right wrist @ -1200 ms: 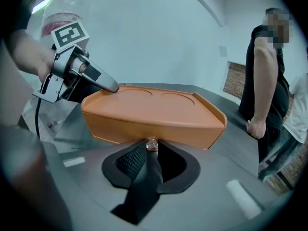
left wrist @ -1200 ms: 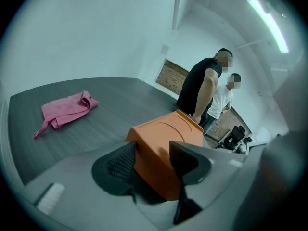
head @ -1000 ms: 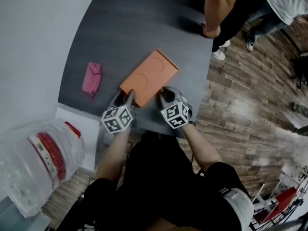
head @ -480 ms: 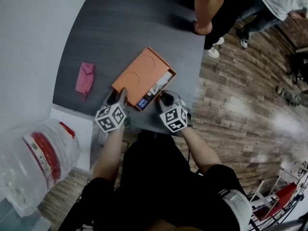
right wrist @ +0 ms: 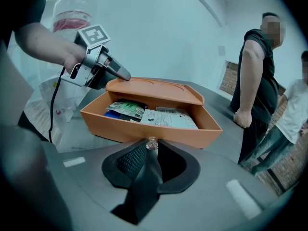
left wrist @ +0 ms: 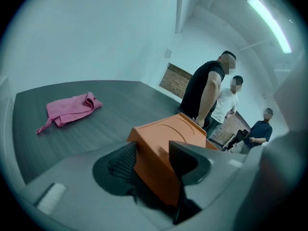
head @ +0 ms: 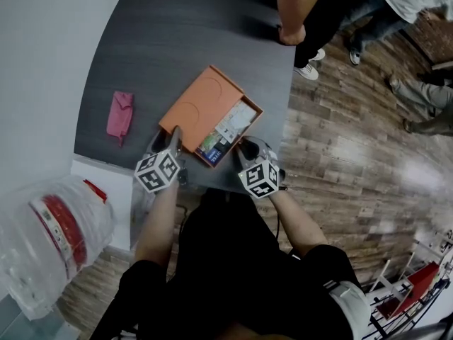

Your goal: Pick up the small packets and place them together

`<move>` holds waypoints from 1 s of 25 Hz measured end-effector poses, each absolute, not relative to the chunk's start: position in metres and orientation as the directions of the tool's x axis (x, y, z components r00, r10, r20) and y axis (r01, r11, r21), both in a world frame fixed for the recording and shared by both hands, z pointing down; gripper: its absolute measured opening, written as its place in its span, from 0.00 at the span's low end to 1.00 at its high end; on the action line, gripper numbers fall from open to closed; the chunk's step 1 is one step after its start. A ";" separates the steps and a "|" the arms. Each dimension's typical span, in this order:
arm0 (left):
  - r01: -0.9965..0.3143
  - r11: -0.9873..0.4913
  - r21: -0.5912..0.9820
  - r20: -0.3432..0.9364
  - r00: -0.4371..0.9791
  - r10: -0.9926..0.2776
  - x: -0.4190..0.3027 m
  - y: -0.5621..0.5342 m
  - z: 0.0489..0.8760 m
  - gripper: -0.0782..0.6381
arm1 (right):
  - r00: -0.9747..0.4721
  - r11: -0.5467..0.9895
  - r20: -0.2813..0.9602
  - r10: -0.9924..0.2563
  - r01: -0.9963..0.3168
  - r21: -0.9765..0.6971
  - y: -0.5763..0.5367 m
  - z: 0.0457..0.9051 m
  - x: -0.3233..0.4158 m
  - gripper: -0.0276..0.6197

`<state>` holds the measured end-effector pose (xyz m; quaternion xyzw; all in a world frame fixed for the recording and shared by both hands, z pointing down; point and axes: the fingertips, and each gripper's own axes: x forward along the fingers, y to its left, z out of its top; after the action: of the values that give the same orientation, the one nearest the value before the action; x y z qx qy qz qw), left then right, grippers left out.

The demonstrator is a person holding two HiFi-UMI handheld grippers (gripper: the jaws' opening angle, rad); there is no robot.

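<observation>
Nearest, the small knob is pinched by the almost closed right gripper and the orange sleeve is clamped by the left gripper, so the drawer has been drawn further out, and the small packets lying inside it are now uncovered for picking.

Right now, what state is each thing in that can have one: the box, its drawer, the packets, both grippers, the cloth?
Orange box: lying flat on the table, drawer end open.
Drawer: slid partly out.
Packets: lying loose inside the drawer.
Left gripper: shut on the box's near corner.
Right gripper: shut on the drawer's knob.
Pink cloth: crumpled, lying apart from the box.
</observation>
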<state>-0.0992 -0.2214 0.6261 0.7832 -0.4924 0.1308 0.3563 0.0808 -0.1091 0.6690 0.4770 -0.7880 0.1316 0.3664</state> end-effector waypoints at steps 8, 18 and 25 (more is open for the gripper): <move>-0.874 -0.268 0.404 0.558 0.468 -0.685 -0.099 -0.224 0.625 0.40 | -0.265 0.491 0.709 -0.653 -0.861 0.130 -0.093 0.672 0.089 0.16; -0.877 -0.269 0.399 0.557 0.465 -0.688 -0.100 -0.227 0.627 0.40 | -0.262 0.485 0.724 -0.637 -0.867 0.113 -0.087 0.675 0.095 0.17; -0.881 -0.265 0.391 0.556 0.456 -0.695 -0.101 -0.230 0.629 0.40 | -0.255 0.455 0.710 -0.656 -0.884 0.103 -0.086 0.648 0.116 0.25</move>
<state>-0.1007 -0.2301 0.6294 0.7832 -0.5031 0.1379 0.3382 0.1164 -0.0859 0.6480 0.4964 -0.7757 0.1609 0.3549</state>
